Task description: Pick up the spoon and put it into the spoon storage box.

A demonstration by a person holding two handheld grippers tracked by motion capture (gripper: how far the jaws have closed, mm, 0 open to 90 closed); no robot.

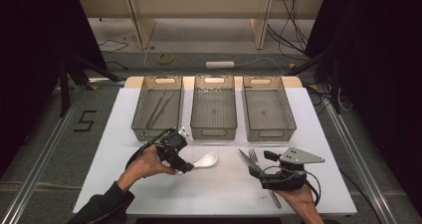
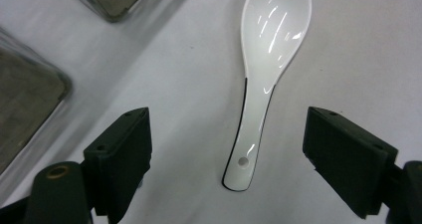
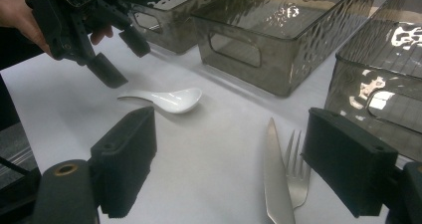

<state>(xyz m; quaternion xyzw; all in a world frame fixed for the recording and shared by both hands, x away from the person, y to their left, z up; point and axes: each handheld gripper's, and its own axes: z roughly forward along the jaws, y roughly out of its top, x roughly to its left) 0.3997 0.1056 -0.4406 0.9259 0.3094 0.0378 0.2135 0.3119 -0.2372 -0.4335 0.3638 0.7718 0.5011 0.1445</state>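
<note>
A white ceramic spoon (image 1: 205,160) lies on the white table, bowl toward the right. In the left gripper view the spoon (image 2: 263,84) lies lengthwise between the open jaws, handle end nearest; the left gripper (image 2: 226,157) hovers over its handle without touching. From the right gripper view the spoon (image 3: 166,99) rests just past the left gripper (image 3: 119,57). A knife (image 1: 247,161) and fork (image 1: 256,158) lie side by side; the right gripper (image 3: 229,167) stands open just above them, knife (image 3: 276,179) and fork (image 3: 296,176) between its jaws. High view: left gripper (image 1: 180,154), right gripper (image 1: 261,170).
Three smoky clear bins stand in a row at the table's back: left bin (image 1: 158,108) holding thin metal utensils, middle bin (image 1: 214,107), right bin (image 1: 267,108). The table's front edge is close to both hands. Cables and a tape roll lie on the floor beyond.
</note>
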